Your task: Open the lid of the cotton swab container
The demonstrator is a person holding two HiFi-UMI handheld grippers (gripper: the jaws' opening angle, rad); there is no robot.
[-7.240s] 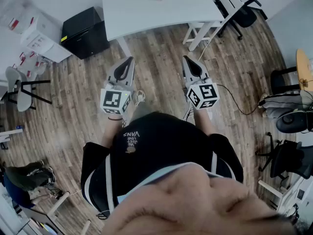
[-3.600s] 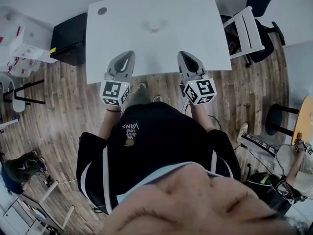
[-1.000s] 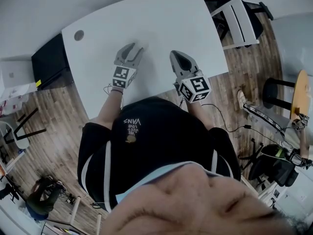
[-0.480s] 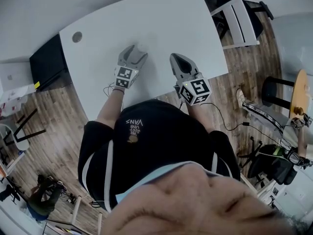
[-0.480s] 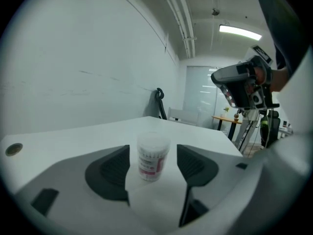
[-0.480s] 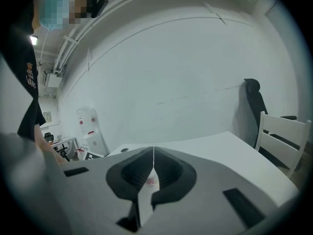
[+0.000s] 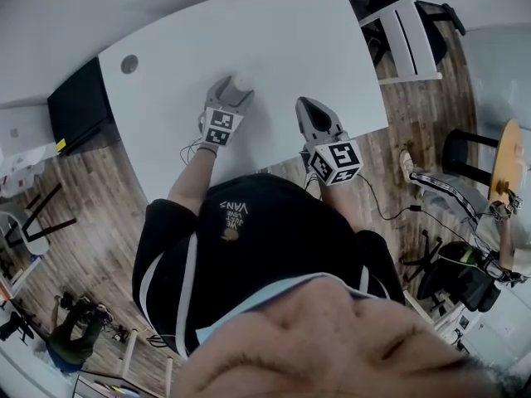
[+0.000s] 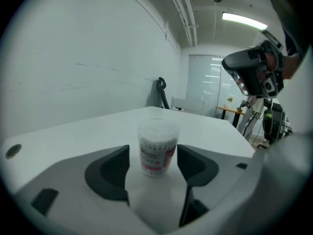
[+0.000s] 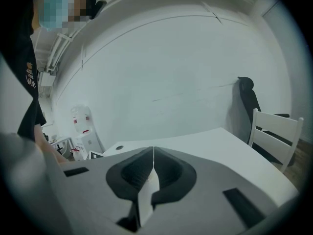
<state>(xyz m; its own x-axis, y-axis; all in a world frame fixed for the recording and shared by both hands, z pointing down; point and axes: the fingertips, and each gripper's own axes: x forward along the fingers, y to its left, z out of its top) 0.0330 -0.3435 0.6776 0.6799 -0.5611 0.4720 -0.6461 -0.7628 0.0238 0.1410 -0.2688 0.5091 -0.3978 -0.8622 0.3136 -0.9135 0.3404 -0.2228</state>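
A small clear cotton swab container point(image 8: 157, 148) with a red label and a clear lid stands upright on the white table point(image 7: 282, 31). My left gripper point(image 8: 155, 168) is open, and its jaws have just been opening. The container stands between the dark pads point(image 8: 113, 173), with a gap on each side. In the head view the left gripper point(image 7: 236, 89) reaches around the container point(image 7: 242, 82) near the middle of the table. My right gripper point(image 7: 305, 106) hovers over the table's near edge to the right. Its jaws point(image 9: 153, 153) are shut with nothing between them.
A cable hole point(image 7: 129, 63) sits in the table's far left corner. A black cabinet point(image 7: 75, 106) stands left of the table and a white chair point(image 7: 406, 23) at its right end. The floor around is wood. My right gripper point(image 8: 254, 75) shows high in the left gripper view.
The left gripper has moved forward and down with its jaws spread wider, and the container now stands between them. The right gripper has shifted slightly right and stays shut.
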